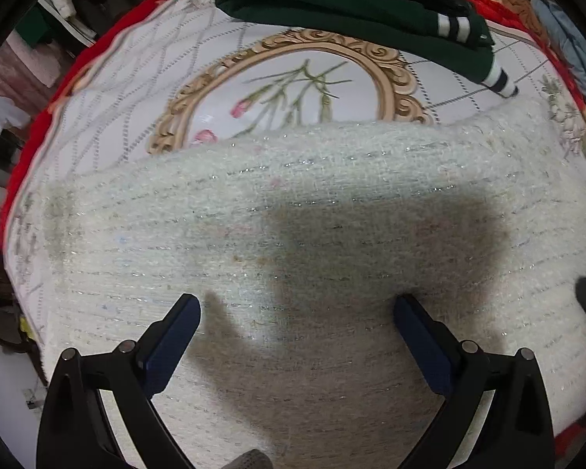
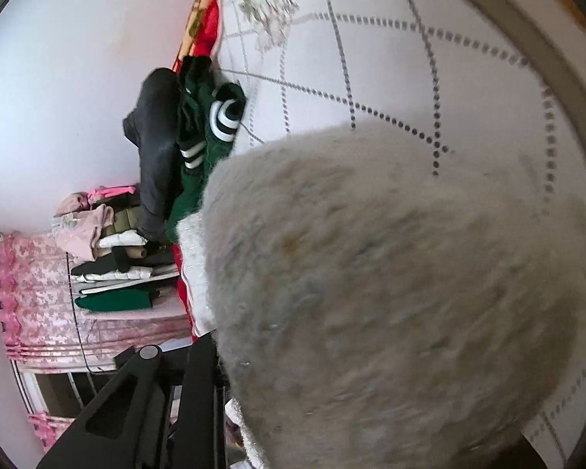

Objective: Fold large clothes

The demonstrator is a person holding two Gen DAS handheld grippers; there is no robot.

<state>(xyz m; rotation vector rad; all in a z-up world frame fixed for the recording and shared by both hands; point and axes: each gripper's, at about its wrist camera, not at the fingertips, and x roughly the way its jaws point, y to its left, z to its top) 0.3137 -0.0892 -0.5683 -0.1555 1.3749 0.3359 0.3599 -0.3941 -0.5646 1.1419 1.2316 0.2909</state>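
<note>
Mid-fold. White sweater [image 1: 312, 234] lies flat on the bedspread [image 1: 136, 90], its far edge at 12 o'clock of the released left gripper [image 1: 297, 312]. Right gripper [image 2: 230, 367] is clenched on a bunched sweater fold. Green sweater [image 1: 332, 4] already folded; carry-over and flattening remain.

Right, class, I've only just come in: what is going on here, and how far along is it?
A person with a handheld gripper in each hand is folding a fuzzy white knit garment on a patterned bedspread. The left gripper hovers open above the flat knit. The right gripper has fabric bunched up against it and appears to be gripping it, though one finger is hidden. Dark green clothes lie folded at the far edge.
</note>
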